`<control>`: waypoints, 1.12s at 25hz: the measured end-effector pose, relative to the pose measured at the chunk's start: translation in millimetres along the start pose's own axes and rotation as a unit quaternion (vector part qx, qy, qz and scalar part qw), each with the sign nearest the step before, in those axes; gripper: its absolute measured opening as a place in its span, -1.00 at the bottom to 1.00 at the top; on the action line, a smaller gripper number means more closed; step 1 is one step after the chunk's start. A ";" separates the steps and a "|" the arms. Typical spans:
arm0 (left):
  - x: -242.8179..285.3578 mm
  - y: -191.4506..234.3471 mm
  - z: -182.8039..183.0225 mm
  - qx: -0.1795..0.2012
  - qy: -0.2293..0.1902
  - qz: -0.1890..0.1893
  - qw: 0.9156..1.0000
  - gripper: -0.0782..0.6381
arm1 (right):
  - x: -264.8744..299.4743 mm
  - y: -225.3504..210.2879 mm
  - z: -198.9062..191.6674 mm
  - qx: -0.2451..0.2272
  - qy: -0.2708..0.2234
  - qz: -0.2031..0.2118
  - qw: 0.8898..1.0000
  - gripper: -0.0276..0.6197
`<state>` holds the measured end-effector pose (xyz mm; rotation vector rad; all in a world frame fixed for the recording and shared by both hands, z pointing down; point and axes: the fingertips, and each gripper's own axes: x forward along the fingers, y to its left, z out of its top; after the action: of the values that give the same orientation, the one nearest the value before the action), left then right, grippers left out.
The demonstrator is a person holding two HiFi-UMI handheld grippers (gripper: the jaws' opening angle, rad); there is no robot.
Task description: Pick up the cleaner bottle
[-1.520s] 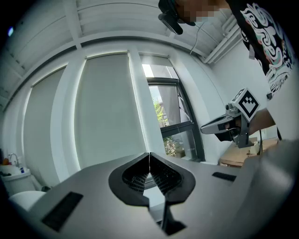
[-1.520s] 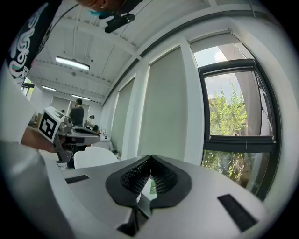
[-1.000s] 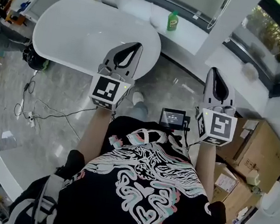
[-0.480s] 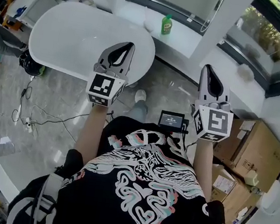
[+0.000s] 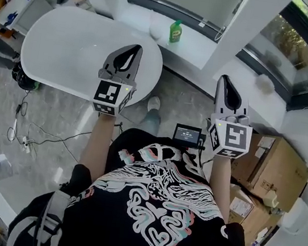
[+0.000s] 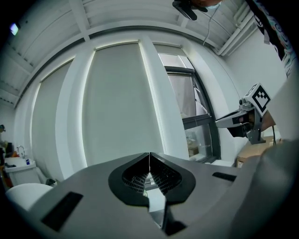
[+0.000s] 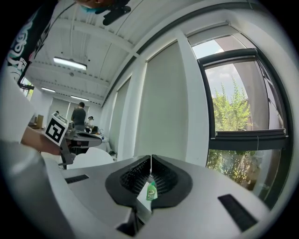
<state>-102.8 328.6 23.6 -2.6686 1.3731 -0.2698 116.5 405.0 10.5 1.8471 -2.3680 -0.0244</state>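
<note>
The cleaner bottle [image 5: 175, 31] is small and green and stands upright on the white windowsill, far ahead of both grippers. In the right gripper view the bottle [image 7: 151, 190] shows tiny through the hollow behind the closed tips. My left gripper [image 5: 135, 48] is held out over the end of the white oval table, its tips together and empty. My right gripper [image 5: 223, 78] is held level over the floor to the bottle's right, also closed on nothing. In the left gripper view the left gripper [image 6: 149, 155] faces a blind-covered window, and the bottle does not show there.
A white oval table [image 5: 56, 47] fills the left side. A white pillar [image 5: 243, 30] rises right of the bottle. Cardboard boxes [image 5: 276, 166] are stacked at the right. A small screen [image 5: 187, 135] hangs at the person's chest. Cables [image 5: 27, 129] lie on the grey floor.
Both grippers have moved forward toward the windowsill, still closed and empty. The bottle now sits lower and further left in the head view.
</note>
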 end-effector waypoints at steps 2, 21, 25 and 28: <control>22.6 10.5 -1.4 -0.005 -0.002 -0.002 1.000 -0.73 | 21.7 -7.4 0.0 -0.003 0.005 0.001 1.000 -0.82; 235.9 153.2 -33.0 -0.012 -0.008 -0.047 0.999 -0.73 | 280.5 -58.2 -24.0 -0.002 0.064 -0.025 0.998 -0.82; 263.0 178.7 -53.1 -0.010 -0.001 -0.057 0.998 -0.73 | 320.0 -60.9 -42.3 -0.001 0.090 -0.036 0.995 -0.82; 278.6 194.4 -67.2 -0.019 0.004 -0.065 0.998 -0.73 | 342.0 -61.4 -52.0 0.000 0.107 -0.041 0.993 -0.82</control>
<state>-112.5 -13.1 79.1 -2.7951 1.2196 -0.2712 100.6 63.1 89.7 1.8455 -2.1484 0.1568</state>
